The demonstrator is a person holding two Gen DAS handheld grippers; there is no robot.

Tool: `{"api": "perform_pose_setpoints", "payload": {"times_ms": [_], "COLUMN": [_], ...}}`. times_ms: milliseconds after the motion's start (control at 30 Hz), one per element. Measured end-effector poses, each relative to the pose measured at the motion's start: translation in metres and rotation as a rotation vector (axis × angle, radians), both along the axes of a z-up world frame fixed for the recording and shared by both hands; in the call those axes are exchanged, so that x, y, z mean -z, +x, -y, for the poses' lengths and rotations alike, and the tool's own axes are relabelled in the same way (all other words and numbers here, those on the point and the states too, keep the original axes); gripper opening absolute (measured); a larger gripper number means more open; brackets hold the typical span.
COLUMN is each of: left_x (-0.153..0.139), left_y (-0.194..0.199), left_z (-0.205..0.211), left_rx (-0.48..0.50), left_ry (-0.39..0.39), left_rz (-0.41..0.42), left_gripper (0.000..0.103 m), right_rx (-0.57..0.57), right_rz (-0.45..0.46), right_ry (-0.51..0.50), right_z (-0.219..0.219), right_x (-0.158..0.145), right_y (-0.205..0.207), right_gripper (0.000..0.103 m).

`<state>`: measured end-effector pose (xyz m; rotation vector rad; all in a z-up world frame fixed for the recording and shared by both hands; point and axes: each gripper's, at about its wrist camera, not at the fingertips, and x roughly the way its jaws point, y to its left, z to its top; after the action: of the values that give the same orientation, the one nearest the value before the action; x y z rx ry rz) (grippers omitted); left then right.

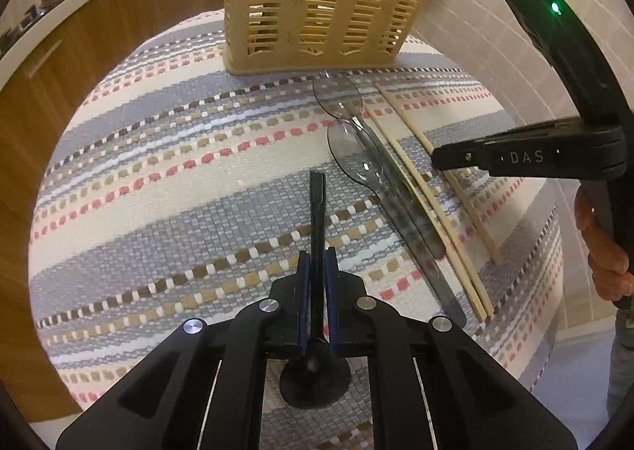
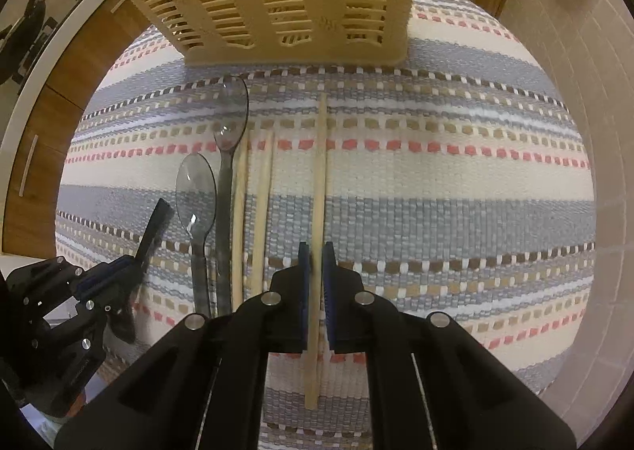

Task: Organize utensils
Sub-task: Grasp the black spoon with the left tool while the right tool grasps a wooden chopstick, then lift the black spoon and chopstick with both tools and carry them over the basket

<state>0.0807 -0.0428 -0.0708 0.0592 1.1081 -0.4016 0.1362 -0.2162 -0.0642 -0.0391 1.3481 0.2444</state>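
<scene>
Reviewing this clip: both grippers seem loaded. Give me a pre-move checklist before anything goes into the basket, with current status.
1. Left gripper clamps the black spoon by its handle: ok.
2. Right gripper has its jaws around one chopstick: ok; firm contact: cannot tell.
3. Yellow basket stands upright on the striped mat: ok.
4. Basket opening free: cannot tell, top out of frame.
5. Two clear spoons and other chopsticks lie apart from both grippers: ok.

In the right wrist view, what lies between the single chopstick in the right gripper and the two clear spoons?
Two more chopsticks lie side by side on the mat, between the held chopstick and the spoons, as the right wrist view shows.
</scene>
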Motion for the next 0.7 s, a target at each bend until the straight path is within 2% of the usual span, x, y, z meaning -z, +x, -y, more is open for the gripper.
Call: {"api": "perform_pose_setpoints", "payload": {"times_ms": [133, 300, 400, 533, 700], "left_x": [-0.005, -0.001, 0.0, 0.002, 0.001], "left_y": [0.004, 0.013, 0.016, 0.02, 0.027], "left_z": [0.006, 0.01, 0.012, 0.01, 0.005], "left_rx": [0.009, 0.018, 0.019, 0.019, 0.01], "left_ry": [0.015, 0.005, -0.001, -0.035, -0.058], "left_rz": [0.009, -0.02, -0.017, -0.034, -0.057], "left_gripper": [0.01, 0.011, 0.011, 0.011, 0.011], "right_rx": [-0.004, -0.035, -0.05, -0.043, -0.094], "right_rz": [-0.007, -0.036, 0.02, 0.147, 0.24], "right_ry": [-0.029, -0.043, -0.032, 0.081, 0.086], "right_z": [-0.015, -0.027, -0.024, -0.016, -0.02], "right_x": [0.0, -0.001, -0.011, -0.042, -0.062], "right_y": [0.015, 0.035, 0.034, 0.015, -0.002], "right_gripper": [0.006, 0.005, 0.004, 0.004, 0.004]}}
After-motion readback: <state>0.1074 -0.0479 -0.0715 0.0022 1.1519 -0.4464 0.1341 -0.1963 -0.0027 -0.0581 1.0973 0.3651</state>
